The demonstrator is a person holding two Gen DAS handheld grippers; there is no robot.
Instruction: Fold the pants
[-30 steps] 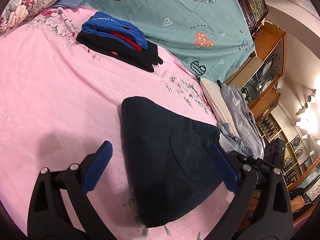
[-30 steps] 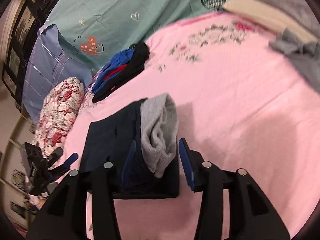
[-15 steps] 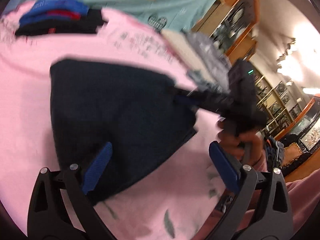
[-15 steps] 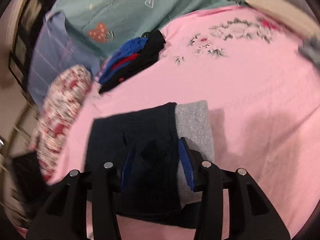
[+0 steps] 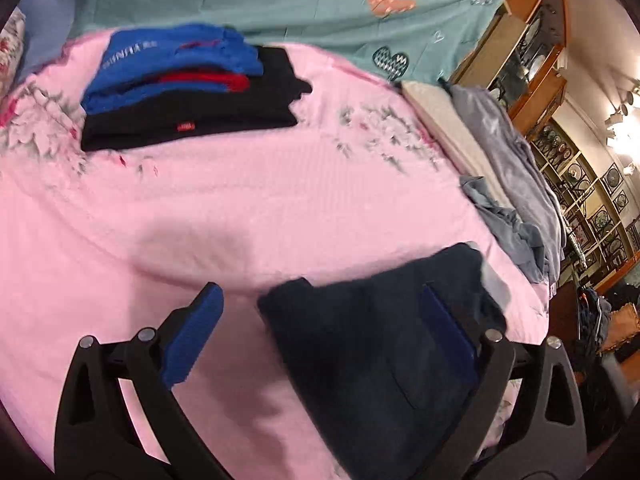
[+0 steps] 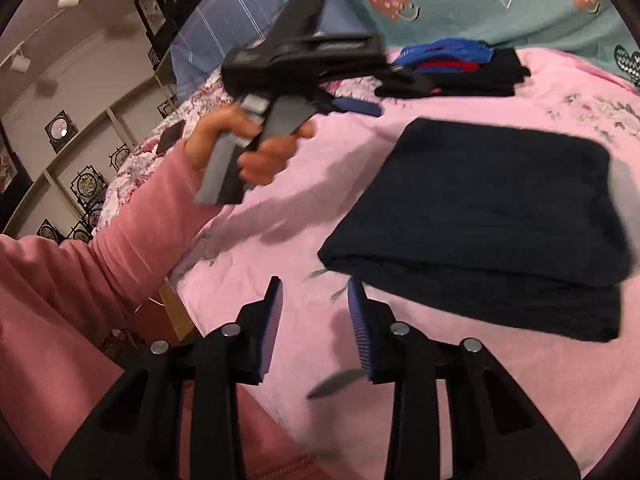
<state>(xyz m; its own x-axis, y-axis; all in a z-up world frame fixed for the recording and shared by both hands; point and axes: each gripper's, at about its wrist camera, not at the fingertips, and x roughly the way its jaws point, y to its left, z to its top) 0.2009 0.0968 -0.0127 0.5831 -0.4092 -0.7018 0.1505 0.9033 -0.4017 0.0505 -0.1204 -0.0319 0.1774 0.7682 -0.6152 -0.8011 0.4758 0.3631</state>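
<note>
Moved: right gripper (image 6: 314,328) now withdrawn off the dark pants (image 6: 492,216), jaws narrowly parted, empty. Left gripper (image 5: 320,332) lifted, jaws wide, empty. Pants folded on pink bedspread (image 5: 280,184).

Item count, both views combined:

- Folded dark navy pants (image 6: 492,216): one, lying on the bed (image 5: 248,200).
- Stack of folded clothes (image 5: 188,92): one stack, showing blue, red and black layers; the exact number of garments in it cannot be told.
- Unfolded grey garments (image 5: 516,184): one loose heap at the bed's edge; count unclear.
- Cream folded item (image 5: 444,120): one, beside the grey heap.
- Grippers: two, the left gripper (image 5: 320,328) and the right gripper (image 6: 314,320), each with two blue-padded jaws.
- Hand (image 6: 248,148): one visible, in a pink sleeve (image 6: 120,248).
</note>
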